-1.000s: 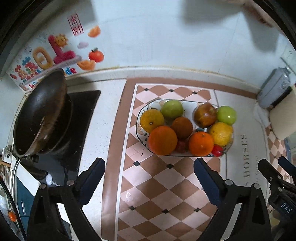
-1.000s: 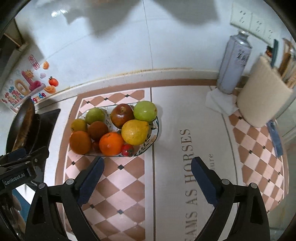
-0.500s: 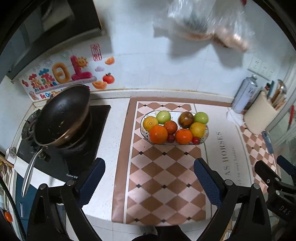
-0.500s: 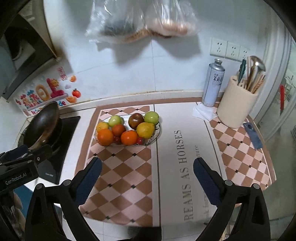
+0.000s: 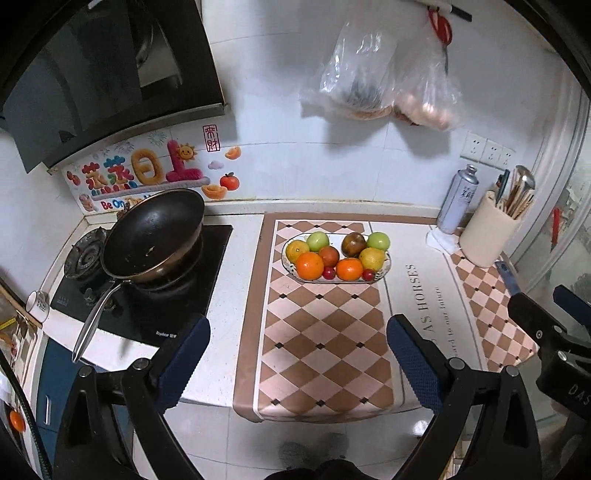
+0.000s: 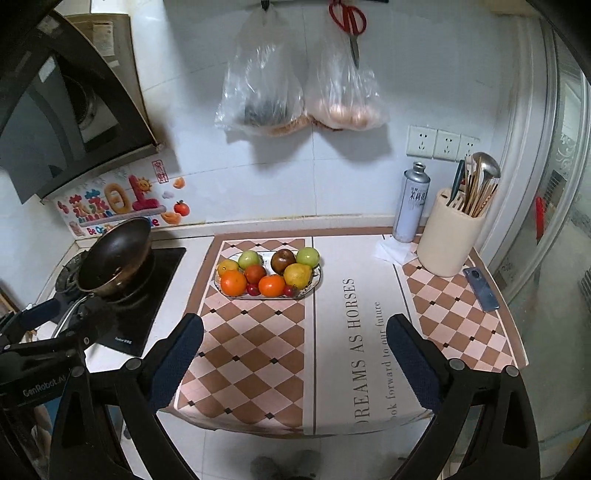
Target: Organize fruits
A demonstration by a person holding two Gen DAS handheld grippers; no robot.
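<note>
An oval patterned plate (image 5: pixel 386 261) (image 6: pixel 318 275) sits at the back of a checkered mat, full of fruit: oranges (image 5: pixel 309 265) (image 6: pixel 271 285), green apples (image 5: pixel 318 240) (image 6: pixel 308 256), a dark red apple (image 5: pixel 353 243) (image 6: pixel 283 260), a yellow pear (image 5: pixel 372 258) (image 6: pixel 297 275) and small red fruits. My left gripper (image 5: pixel 297 363) is open and empty, well in front of the plate, past the counter's front edge. My right gripper (image 6: pixel 295 360) is open and empty, also far back from the plate.
A black pan (image 5: pixel 153 236) (image 6: pixel 116 254) rests on the gas stove at left. A spray can (image 6: pixel 410 202), a utensil holder (image 6: pixel 451 238) and a phone (image 6: pixel 480 288) stand at the right. Plastic bags (image 6: pixel 295 96) and scissors (image 6: pixel 349 22) hang on the wall.
Both grippers have pulled far back and up from the fruit plate. The whole counter and wall have come into view. Both stay open and empty.
</note>
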